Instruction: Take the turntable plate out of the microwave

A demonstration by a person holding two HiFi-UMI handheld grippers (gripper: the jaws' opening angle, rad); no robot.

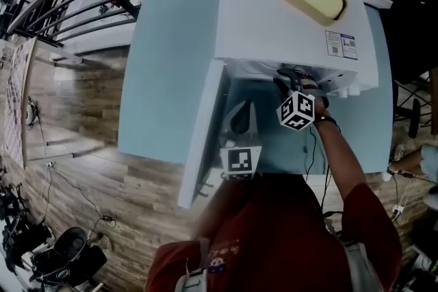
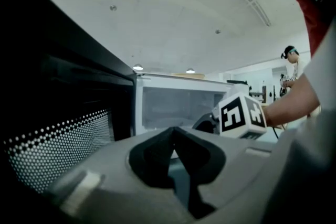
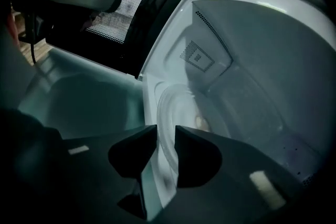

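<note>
1. Inside the microwave (image 1: 274,17), which stands toward the right side of the bench (image 1: 164,65), we see the turntable plate (image 3: 181,107) lying flat on the cavity floor, not yet out.
2. Door (image 3: 126,2) is swung open to the left.
3. Right hand-held gripper (image 3: 166,134): jaws partly spread, astride the plate's near rim. Glass shows in the gap, but we see no firm pinch.
4. Left hand-held gripper (image 2: 174,134): jaws pressed together, nothing between them. It sits just outside the cavity, beside the open door.
5. Handling, our read: the plate looks like glass, so it's stiff, fairly heavy for a rim hold, and smooth and slippery on the pads. It would chip or shatter if dropped or knocked on the cavity frame.
6. Where to hold, we judge: the near rim, one pad over the lip and one under, biting deep rather than at the very edge.
7. Next move likely needs a lift off the centre hub, then a level pull toward the bench's near edge. Any tilt risks the plate sliding out of the jaws. The free left hand-held gripper could support the underside.
</note>
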